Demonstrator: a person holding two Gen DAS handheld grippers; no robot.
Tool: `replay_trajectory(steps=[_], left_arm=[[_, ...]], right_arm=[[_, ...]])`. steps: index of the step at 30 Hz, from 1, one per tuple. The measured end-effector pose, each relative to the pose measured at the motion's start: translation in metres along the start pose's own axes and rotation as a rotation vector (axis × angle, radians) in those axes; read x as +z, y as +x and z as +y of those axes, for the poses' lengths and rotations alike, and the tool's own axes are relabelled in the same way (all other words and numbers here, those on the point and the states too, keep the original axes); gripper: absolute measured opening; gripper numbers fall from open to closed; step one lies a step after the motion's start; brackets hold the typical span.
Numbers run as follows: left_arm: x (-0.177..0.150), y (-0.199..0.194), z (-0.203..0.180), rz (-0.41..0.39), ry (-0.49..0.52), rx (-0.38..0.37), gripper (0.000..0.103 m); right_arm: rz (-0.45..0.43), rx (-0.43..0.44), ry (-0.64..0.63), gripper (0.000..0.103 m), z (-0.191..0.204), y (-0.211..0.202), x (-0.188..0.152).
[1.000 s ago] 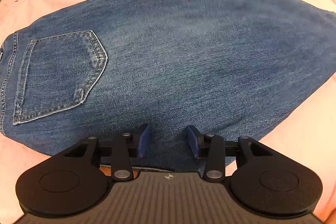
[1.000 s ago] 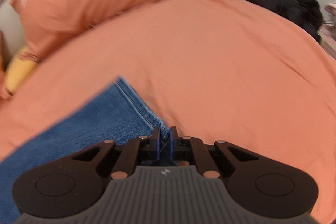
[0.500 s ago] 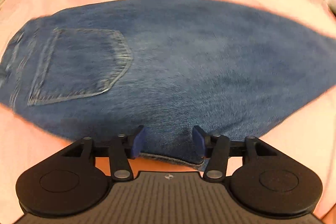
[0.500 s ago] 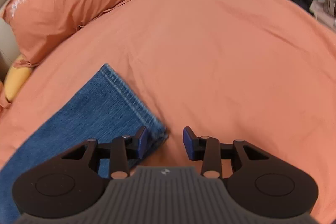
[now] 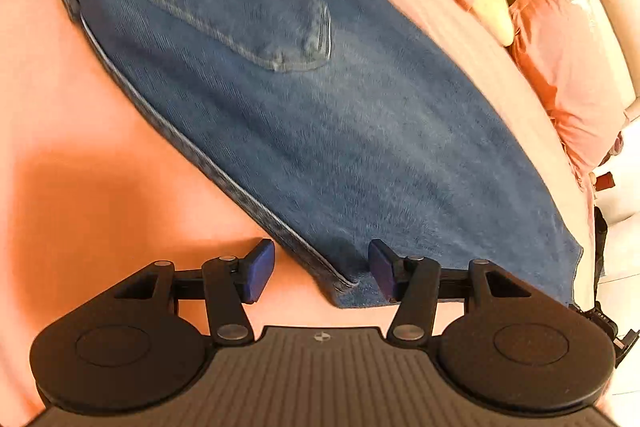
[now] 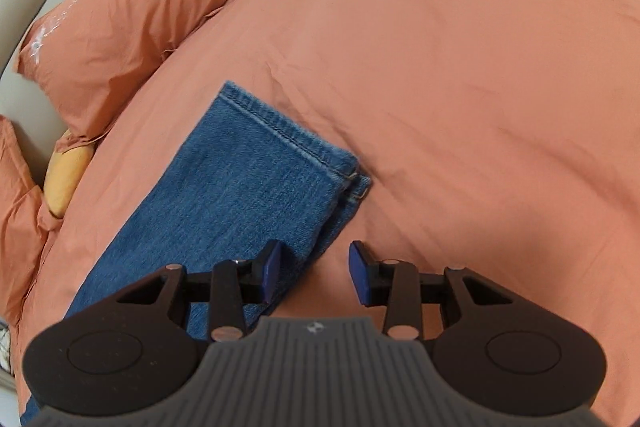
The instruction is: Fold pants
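Jeans (image 5: 320, 131): blue denim, lying flat on the bed (image 6: 460, 67), legs stacked, back pocket (image 5: 240, 7) facing up; hems (image 6: 288, 131) point toward the bed's middle.

Left hand-held gripper (image 5: 321, 275): jaws spread, just been opening, hovering over the jeans' near folded edge; the corner lies between the pads, unpinched.

Right hand-held gripper (image 6: 315, 275): jaws apart, just been opening, nothing pinched; left pad over the leg's edge, right pad over bare sheet.

Bed: orange sheet, orange pillow (image 6: 132, 11) at the head, yellow cushion (image 6: 66, 179) beside it.
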State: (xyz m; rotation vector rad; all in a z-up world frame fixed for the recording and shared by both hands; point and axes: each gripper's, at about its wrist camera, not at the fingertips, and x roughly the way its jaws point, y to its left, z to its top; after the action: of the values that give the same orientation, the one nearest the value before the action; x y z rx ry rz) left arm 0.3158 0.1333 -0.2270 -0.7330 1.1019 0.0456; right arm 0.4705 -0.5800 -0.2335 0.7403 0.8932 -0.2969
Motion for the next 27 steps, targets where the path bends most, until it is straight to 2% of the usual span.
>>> replay_trajectory(steps=[3, 7, 8, 10, 14, 21, 27], left_arm=[[-0.005, 0.011, -0.017, 0.013, 0.122, 0.089, 0.061], [-0.013, 0.029, -0.058, 0.087, 0.408, 0.278, 0.061], [-0.013, 0.033, -0.066, 0.099, 0.440, 0.312, 0.061], [-0.008, 0.039, -0.073, 0.122, 0.444, 0.345, 0.062], [0.001, 0.041, -0.083, 0.142, 0.482, 0.355, 0.062], [0.016, 0.014, -0.116, 0.156, 0.577, 0.368, 0.058], [0.027, 0.005, -0.175, 0.106, 0.699, 0.283, 0.058]], right_arm=[[-0.014, -0.024, 0.007, 0.034, -0.001, 0.002, 0.002], [-0.016, -0.051, -0.043, 0.034, 0.004, 0.006, 0.005], [-0.016, -0.056, -0.054, 0.034, 0.005, 0.007, 0.005], [-0.018, -0.058, -0.057, 0.034, 0.004, 0.009, 0.007], [-0.029, -0.023, 0.009, 0.034, -0.004, 0.013, 0.012], [-0.032, 0.075, 0.168, 0.032, -0.030, 0.024, 0.021], [-0.028, 0.160, 0.253, 0.028, -0.048, 0.032, 0.022]])
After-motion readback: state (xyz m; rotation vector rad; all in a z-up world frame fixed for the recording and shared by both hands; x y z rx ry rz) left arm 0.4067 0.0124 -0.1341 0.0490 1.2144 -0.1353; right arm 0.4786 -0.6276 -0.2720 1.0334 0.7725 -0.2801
